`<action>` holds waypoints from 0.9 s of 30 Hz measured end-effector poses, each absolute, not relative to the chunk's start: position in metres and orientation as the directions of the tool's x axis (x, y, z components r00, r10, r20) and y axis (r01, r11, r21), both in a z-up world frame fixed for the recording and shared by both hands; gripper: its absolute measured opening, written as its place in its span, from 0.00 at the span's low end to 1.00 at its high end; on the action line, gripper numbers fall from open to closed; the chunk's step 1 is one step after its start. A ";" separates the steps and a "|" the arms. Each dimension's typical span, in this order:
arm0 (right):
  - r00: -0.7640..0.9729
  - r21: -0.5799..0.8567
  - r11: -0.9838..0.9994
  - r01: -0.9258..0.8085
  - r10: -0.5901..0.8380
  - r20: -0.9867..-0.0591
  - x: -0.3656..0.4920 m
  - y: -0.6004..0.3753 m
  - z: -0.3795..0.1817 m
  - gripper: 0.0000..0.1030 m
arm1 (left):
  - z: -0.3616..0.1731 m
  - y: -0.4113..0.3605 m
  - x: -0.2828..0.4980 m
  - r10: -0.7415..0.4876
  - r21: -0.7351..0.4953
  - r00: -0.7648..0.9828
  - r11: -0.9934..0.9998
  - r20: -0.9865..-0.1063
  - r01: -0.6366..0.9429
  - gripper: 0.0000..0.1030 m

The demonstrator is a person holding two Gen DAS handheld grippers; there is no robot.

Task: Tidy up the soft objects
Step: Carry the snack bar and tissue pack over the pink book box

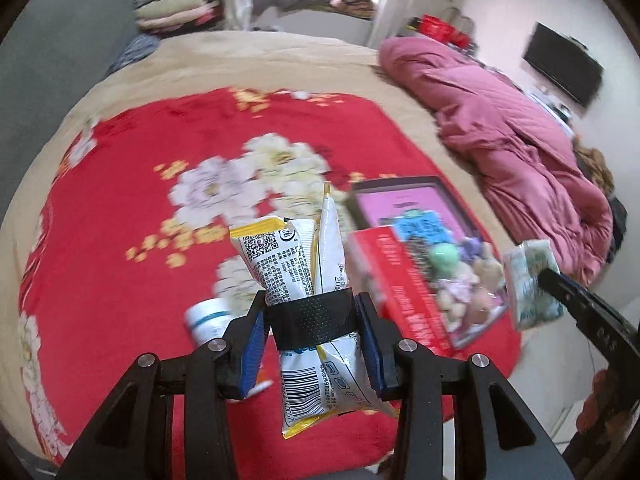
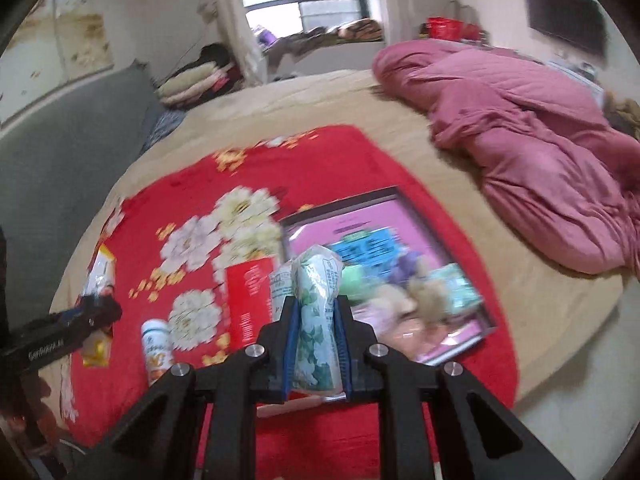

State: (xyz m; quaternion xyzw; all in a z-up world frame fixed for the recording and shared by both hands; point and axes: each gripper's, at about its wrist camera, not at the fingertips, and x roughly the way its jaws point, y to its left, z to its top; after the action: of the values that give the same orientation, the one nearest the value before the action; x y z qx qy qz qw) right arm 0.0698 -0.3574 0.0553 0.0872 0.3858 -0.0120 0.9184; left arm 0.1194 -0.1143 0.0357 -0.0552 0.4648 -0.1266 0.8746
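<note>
Tissue pack (image 2: pixel 316 320), floral green and white, is clamped between the pads of the right tool (image 2: pixel 317 336), its long axis running along the fingers and pointing forward and up, away from the camera. Just beyond and below its far end lies the open box (image 2: pixel 404 200) with the pink lining, already holding plush toys (image 2: pixel 424 300) and another tissue pack; the box sits ahead and slightly to the right on the red floral blanket (image 2: pixel 320 160). The left tool (image 1: pixel 312 320) is closed on two yellow-edged snack packets (image 1: pixel 288 264), bundled upright, long axis also along the fingers. The box lies to its right, so the right tool looks nearer.
</note>
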 end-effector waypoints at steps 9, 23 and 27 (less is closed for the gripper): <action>0.734 0.160 0.976 0.145 0.002 -0.680 0.057 -0.416 0.075 0.18 | 0.053 -0.193 0.112 -0.318 -0.192 0.514 0.939 -0.797 0.285 0.42; 0.744 0.184 0.968 0.168 -0.002 -0.668 0.062 -0.459 0.074 0.18 | 0.038 -0.267 0.118 -0.319 -0.153 0.471 0.922 -0.822 0.357 0.42; 0.739 0.189 0.967 0.173 -0.001 -0.674 0.067 -0.468 0.066 0.18 | 0.029 -0.279 0.124 -0.318 -0.152 0.457 0.919 -0.831 0.363 0.42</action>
State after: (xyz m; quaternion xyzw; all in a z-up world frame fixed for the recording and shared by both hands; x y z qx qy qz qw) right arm 0.0666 -0.4679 0.0662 0.1202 0.3583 -0.0469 0.9247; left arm 0.1241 -0.2789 0.0285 0.0234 0.4813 -0.1998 0.8532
